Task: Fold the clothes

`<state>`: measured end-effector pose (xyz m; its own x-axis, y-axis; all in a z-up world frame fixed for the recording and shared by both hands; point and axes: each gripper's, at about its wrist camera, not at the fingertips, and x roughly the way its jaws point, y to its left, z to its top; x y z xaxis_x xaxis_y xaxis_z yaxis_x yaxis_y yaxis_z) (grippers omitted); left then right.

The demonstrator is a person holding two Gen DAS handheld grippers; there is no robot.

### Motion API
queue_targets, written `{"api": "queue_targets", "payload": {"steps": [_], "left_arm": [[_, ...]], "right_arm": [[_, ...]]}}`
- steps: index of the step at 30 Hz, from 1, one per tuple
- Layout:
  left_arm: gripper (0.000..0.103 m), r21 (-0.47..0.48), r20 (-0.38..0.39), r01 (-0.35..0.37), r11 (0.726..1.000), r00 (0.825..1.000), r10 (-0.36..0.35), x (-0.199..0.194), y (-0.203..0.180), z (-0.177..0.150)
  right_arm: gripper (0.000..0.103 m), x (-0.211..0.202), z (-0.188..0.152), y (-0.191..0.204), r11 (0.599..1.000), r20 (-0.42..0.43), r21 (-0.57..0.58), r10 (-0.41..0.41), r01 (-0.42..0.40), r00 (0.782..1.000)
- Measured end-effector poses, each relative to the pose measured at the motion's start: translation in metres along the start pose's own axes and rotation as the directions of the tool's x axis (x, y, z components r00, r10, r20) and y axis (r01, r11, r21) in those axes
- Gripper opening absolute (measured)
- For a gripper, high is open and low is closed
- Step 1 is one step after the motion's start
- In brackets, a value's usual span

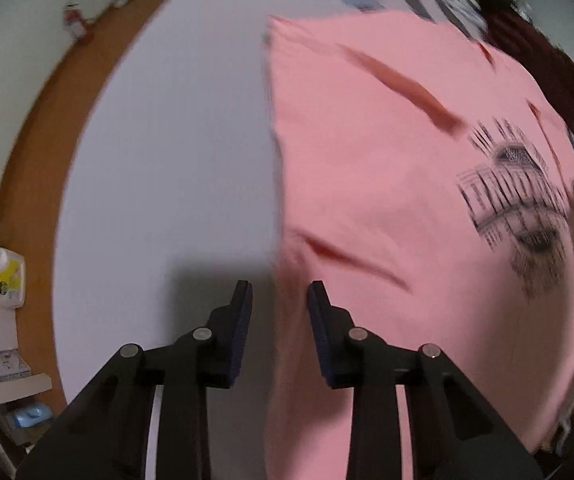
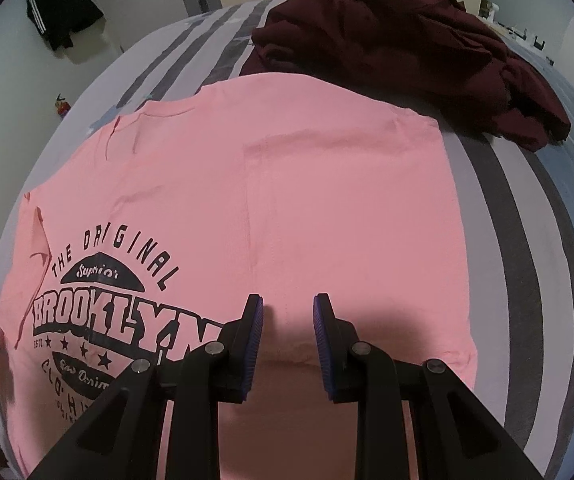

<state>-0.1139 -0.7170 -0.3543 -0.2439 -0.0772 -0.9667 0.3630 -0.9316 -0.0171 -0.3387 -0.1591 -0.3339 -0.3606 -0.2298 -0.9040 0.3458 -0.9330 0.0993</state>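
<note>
On bed (image 2: 499, 216) | pink T-shirt (image 2: 287, 200): 1 | maroon garment (image 2: 387, 48): 1

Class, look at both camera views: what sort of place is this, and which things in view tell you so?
Most likely a bedroom in a home. A pink T-shirt lies spread on a striped bedsheet, a crumpled maroon garment lies behind it, and a dark jacket hangs on the wall.

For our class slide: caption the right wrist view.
Right gripper poised over a pink printed T-shirt on a striped bed, maroon garment beyond.
</note>
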Motion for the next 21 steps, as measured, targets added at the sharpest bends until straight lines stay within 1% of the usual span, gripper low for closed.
{"api": "queue_targets", "payload": {"steps": [2,3,4,5,6,7,8,9,11,13,16,18,19,20,21], "left_arm": [[0.026,0.034,0.013,-0.012,0.999,1.000,0.011,0.006,-0.002,0.008],[0.026,0.053,0.013,-0.006,0.999,1.000,0.005,0.009,-0.004,0.010],[0.020,0.074,0.011,0.004,0.997,1.000,-0.005,0.011,-0.007,0.011],[0.005,0.100,0.027,0.001,0.995,1.000,-0.004,0.009,-0.010,0.009],[0.005,0.128,0.049,-0.008,0.992,0.999,0.002,0.005,-0.014,0.007],[0.005,0.154,0.083,-0.045,0.987,0.996,0.033,-0.001,-0.017,0.003],[0.004,0.172,0.124,-0.095,0.980,0.990,0.074,-0.009,-0.020,-0.003],[0.004,0.167,0.158,-0.124,0.978,0.983,0.098,-0.018,-0.021,-0.010],[0.004,0.141,0.188,-0.138,0.980,0.976,0.110,-0.033,-0.024,-0.026],[0.004,0.177,0.157,-0.109,0.978,0.984,0.081,-0.032,-0.035,-0.040],[0.005,0.185,0.065,-0.046,0.982,0.997,0.035,-0.021,-0.036,-0.054],[0.010,0.109,0.063,-0.031,0.994,0.998,0.024,-0.023,-0.020,-0.052],[0.020,0.065,0.067,-0.025,0.998,0.998,0.021,-0.025,-0.011,-0.050],[0.033,0.018,0.079,-0.025,1.000,0.997,0.023,-0.028,0.000,-0.047],[0.038,-0.031,0.093,-0.025,0.999,0.995,0.028,-0.031,0.011,-0.042]], "right_arm": [[0.023,0.001,0.000,0.001,1.000,-0.001,-0.006,0.000,0.000,1.000],[0.023,0.001,-0.001,0.001,1.000,-0.001,-0.009,-0.001,0.001,1.000],[0.023,0.001,-0.001,0.001,1.000,-0.002,-0.013,-0.002,0.002,1.000],[0.023,0.002,-0.001,0.001,1.000,-0.004,-0.014,-0.003,0.003,1.000],[0.023,0.004,-0.001,0.001,1.000,-0.006,-0.015,-0.005,0.005,1.000],[0.023,0.005,-0.001,0.001,1.000,-0.008,-0.015,-0.007,0.007,1.000],[0.023,0.007,-0.002,0.001,1.000,-0.010,-0.014,-0.008,0.008,1.000],[0.023,0.008,-0.002,0.001,1.000,-0.012,-0.013,-0.010,0.010,1.000],[0.023,0.010,-0.003,0.002,1.000,-0.016,-0.009,-0.010,0.010,1.000],[0.023,0.012,-0.004,0.003,1.000,-0.020,-0.005,-0.010,0.010,1.000],[0.023,0.014,-0.003,0.005,1.000,-0.023,0.000,-0.009,0.009,1.000],[0.023,0.015,-0.002,0.005,1.000,-0.023,0.002,-0.008,0.008,1.000],[0.023,0.016,0.000,0.005,1.000,-0.023,0.003,-0.008,0.008,1.000],[0.023,0.017,0.001,0.005,1.000,-0.022,0.003,-0.007,0.007,1.000],[0.023,0.018,0.002,0.004,1.000,-0.023,0.002,-0.006,0.006,1.000]]}}
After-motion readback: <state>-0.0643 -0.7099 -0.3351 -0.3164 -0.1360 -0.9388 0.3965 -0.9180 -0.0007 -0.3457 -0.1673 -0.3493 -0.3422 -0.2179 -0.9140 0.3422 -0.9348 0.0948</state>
